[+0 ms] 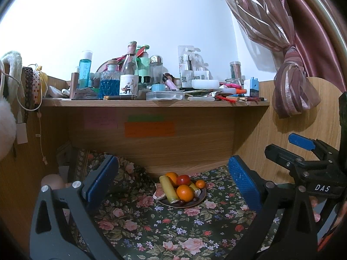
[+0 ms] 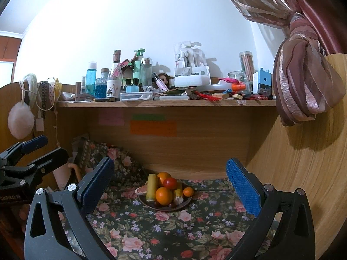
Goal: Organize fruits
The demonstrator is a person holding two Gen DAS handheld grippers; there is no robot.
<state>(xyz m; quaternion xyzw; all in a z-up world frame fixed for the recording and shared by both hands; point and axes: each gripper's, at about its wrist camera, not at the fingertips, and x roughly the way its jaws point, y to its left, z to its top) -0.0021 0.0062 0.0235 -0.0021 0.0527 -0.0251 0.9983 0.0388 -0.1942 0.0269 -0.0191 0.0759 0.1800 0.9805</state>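
Both pairs of jaws stand wide apart with nothing between them: your left gripper and your right gripper each frame the dark round plate from a distance, hanging well back of it. That spread suits a rounded fruit, so you lose nothing by holding them so.

All the fruit you can see sits heaped on that plate, on the rose-patterned cloth, close under the wooden back panel. A big orange sits at the plate's near edge, with a red round fruit and a second orange behind it. A long yellow-green piece lies propped along the pile's left side, a small orange rests at the plate's right rim, and a pale pink slice hangs over its left rim.

No fruit lies loose on the cloth. Such a heap fits either fruit gathered up already, or a pile waiting to be sorted out; one look cannot settle which. The propped piece leans on its neighbours, so it would likely roll if they shift
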